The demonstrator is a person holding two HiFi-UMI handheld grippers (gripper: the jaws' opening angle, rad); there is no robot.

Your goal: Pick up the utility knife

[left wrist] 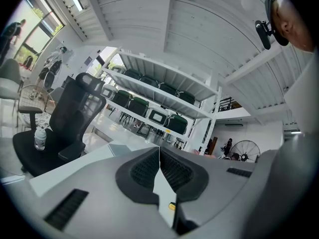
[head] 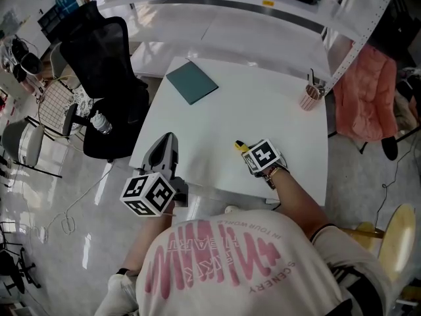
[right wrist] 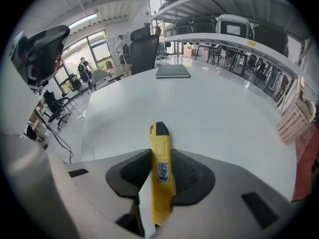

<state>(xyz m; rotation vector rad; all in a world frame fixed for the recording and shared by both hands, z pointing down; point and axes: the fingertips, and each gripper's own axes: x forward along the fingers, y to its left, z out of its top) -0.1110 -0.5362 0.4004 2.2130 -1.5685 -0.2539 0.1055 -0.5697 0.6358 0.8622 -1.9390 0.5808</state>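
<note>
The yellow utility knife (right wrist: 161, 169) with a black tip stands lengthwise between the dark pads of my right gripper (right wrist: 160, 156), and both pads press its sides. In the head view the knife's yellow end (head: 240, 146) pokes out ahead of the right gripper (head: 247, 152), low over the white table (head: 263, 110) near its front edge. My left gripper (head: 167, 141) is held level off the table's front left corner. Its pads (left wrist: 144, 168) meet with nothing between them.
A dark teal notebook (head: 191, 81) lies at the table's far left. A pink holder with pens (head: 310, 97) stands at the far right corner. A black office chair (head: 105, 78) is left of the table, white shelving behind, and a pink cloth (head: 371, 91) hangs to the right.
</note>
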